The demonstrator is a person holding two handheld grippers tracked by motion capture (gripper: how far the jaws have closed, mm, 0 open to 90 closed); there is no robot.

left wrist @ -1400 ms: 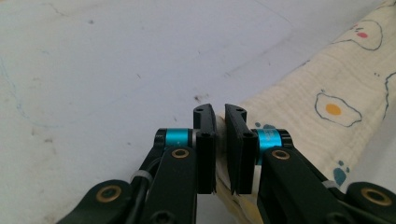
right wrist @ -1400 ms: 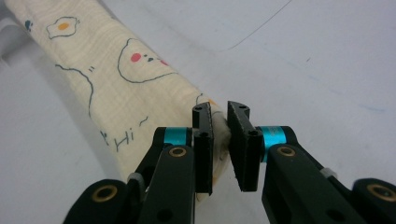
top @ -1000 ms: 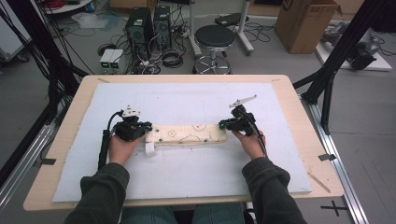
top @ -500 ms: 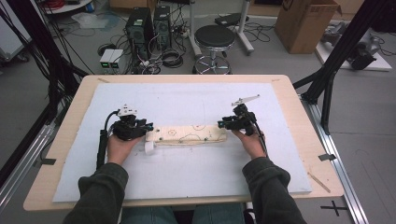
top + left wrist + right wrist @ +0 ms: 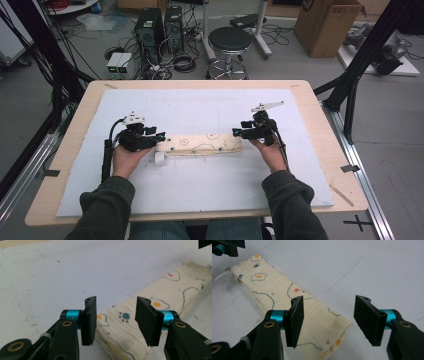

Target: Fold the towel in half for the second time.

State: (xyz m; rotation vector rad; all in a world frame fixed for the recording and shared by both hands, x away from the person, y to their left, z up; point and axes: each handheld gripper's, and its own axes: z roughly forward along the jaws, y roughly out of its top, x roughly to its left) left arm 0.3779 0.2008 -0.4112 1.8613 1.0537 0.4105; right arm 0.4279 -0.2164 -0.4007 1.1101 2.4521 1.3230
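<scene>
I hold a pair of tongs in each hand, one at each end of the folded cloth (image 5: 200, 144) — a cream strip printed with eggs and paw marks, lying mid-mat on the white table cover (image 5: 200, 110). Its long axis runs 9 to 3 o'clock. My left gripper (image 5: 116, 322) stands open, jaws straddling the cloth's near end without pinching it. My right gripper (image 5: 332, 320) is open too — the cloth's end lies under its left jaw, toward 10 o'clock. Neither hand is nearer, I judge.
</scene>
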